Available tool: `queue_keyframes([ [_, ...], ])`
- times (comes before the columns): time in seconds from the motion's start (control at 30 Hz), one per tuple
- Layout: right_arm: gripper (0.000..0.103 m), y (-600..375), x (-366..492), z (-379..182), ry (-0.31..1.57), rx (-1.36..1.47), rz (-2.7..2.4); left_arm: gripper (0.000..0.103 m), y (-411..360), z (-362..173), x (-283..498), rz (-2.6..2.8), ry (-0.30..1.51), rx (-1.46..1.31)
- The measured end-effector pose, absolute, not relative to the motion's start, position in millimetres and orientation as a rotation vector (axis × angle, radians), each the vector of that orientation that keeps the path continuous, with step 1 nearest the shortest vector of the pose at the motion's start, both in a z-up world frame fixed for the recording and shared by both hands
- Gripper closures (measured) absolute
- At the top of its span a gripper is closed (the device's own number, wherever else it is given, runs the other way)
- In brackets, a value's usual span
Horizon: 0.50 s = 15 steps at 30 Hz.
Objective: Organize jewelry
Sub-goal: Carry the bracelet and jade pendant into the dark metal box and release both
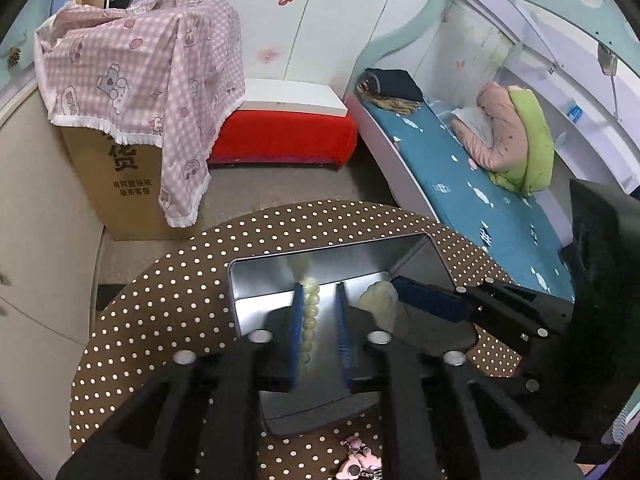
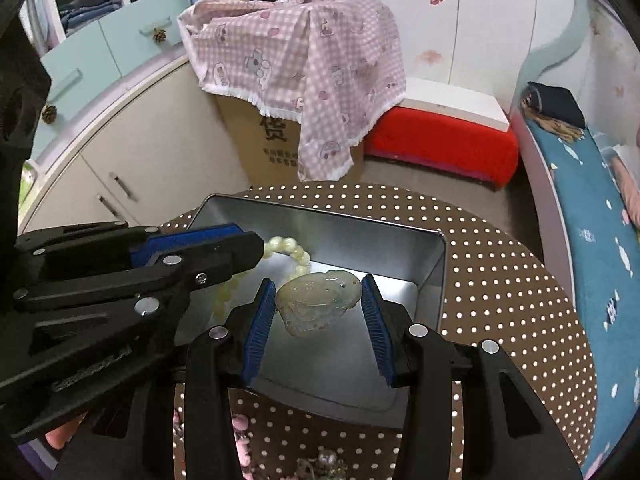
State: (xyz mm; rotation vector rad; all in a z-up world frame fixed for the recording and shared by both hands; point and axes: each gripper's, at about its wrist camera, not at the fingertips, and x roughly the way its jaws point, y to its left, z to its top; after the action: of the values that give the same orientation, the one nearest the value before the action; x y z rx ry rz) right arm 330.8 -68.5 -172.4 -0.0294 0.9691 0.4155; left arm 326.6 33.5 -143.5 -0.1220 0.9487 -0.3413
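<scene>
A silver metal tin (image 1: 256, 280) (image 2: 430, 264) stands on the brown polka-dot table. Inside lie a pale green bead bracelet (image 1: 311, 312) (image 2: 288, 248) and a carved pale jade pendant (image 1: 378, 304) (image 2: 316, 302). My left gripper (image 1: 318, 300) is open over the tin, the bracelet lying against its left finger. My right gripper (image 2: 318, 294) is open inside the tin with the pendant between its fingers, untouched on the tin floor. Each gripper shows in the other's view: the right one (image 1: 432, 300) and the left one (image 2: 208, 250).
Pink charms (image 1: 360, 460) (image 2: 240, 432) and other small jewelry (image 2: 324, 460) lie on the table's near edge. Behind stand a cardboard box (image 1: 116, 184) under a pink checked cloth, a red stool (image 1: 284, 136), and a bed (image 1: 480, 200) at right.
</scene>
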Motion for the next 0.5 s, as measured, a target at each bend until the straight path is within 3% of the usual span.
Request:
queue_keyframes([
  [0.07, 0.059, -69, 330, -172, 0.969, -0.031, 0.413, 0.076, 34, -142, 326, -0.336, 0.944, -0.128],
  [0.23, 0.058, -68, 332, -172, 0.982, -0.019, 0.415, 0.075, 38, -137, 319, -0.322, 0.930, -0.155],
  [0.33, 0.058, -72, 330, -168, 0.977, 0.015, 0.416, 0.065, 43, -130, 312, -0.307, 0.911, -0.164],
  [0.4, 0.051, -76, 326, -161, 0.954, 0.028, 0.407, 0.065, 46, -123, 304, -0.292, 0.890, -0.159],
  [0.5, 0.049, -85, 312, -147, 0.914, 0.042, 0.395, 0.064, 50, -109, 286, -0.267, 0.847, -0.154],
])
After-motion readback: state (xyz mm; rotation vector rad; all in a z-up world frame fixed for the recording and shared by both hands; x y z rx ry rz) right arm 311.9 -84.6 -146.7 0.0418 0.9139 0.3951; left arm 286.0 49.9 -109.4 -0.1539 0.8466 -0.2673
